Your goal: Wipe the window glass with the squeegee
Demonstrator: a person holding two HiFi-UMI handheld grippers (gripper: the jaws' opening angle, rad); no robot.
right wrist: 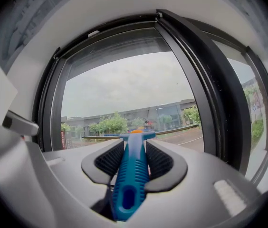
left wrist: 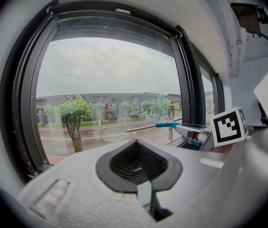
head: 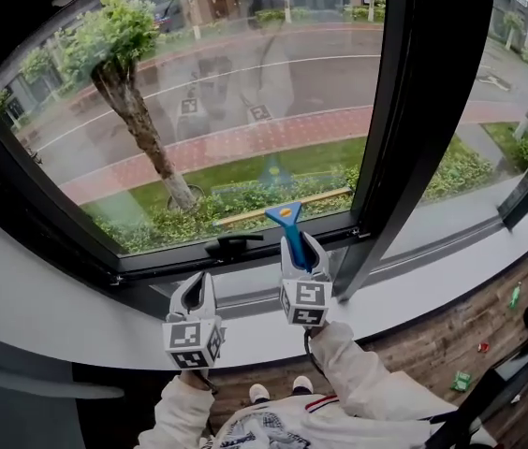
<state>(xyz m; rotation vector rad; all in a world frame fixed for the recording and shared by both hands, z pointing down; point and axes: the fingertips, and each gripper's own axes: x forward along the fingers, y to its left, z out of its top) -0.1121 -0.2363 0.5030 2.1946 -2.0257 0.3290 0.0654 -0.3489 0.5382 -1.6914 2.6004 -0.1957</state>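
The right gripper (head: 302, 251) is clamping its jaws on the blue handle of the squeegee (head: 289, 227), which is standing upright just to the right of the window handle (head: 234, 244), its blade end pointing up at the lower part of the window glass (head: 245, 92). Whether the blade is touching the pane cannot be told. The left gripper (head: 196, 293) is hanging below the window handle and slightly to its left, its jaws pressed together on nothing, near the white sill (head: 58, 297). Further to the right of the window handle, a thick black mullion (head: 409, 110) is rising just beside the squeegee and bounding the pane on that side. Beyond the glass, up and left of the window handle, a tree (head: 142, 120) is standing.
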